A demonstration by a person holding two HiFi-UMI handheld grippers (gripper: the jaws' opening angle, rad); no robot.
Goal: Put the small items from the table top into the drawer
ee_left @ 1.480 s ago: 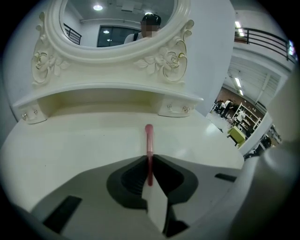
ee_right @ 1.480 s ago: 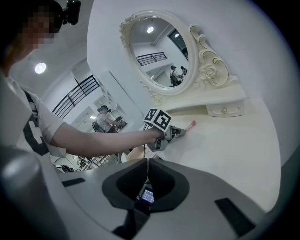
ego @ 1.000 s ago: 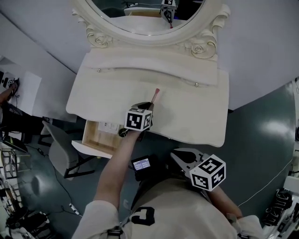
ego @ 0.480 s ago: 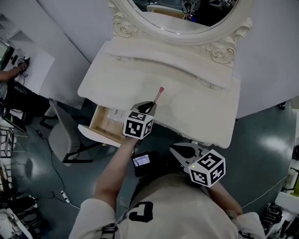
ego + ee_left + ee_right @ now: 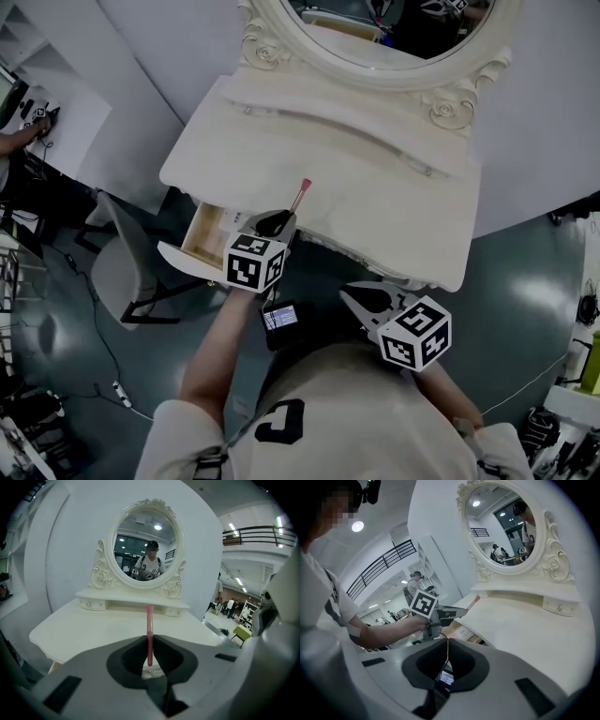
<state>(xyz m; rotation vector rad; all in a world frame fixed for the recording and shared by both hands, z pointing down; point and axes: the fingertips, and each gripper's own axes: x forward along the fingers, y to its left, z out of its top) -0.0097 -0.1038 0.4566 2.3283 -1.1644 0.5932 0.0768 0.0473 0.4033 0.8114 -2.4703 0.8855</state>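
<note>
A thin pink stick [image 5: 300, 196] is clamped between the jaws of my left gripper [image 5: 277, 223], held in the air above the front left edge of the white dressing table [image 5: 394, 216]. Just left of it the wooden drawer [image 5: 208, 234] stands open. In the left gripper view the pink stick [image 5: 149, 632] juts straight out from the left gripper [image 5: 149, 641] toward the mirror. My right gripper [image 5: 360, 300] hangs off the table's front edge, close to my body, shut and empty. The right gripper view shows the right gripper [image 5: 447, 640], the left gripper [image 5: 446, 613] and the open drawer [image 5: 464, 632].
An oval mirror [image 5: 375, 37] in a carved frame rises over a low shelf with small drawers [image 5: 328, 122] at the table's back. A grey chair [image 5: 122, 272] stands left of the drawer. A small screen [image 5: 281, 317] hangs at my waist.
My left gripper has lifted the pink stick off the table top and carried it back and left toward the open drawer. The right gripper shifted only slightly.
</note>
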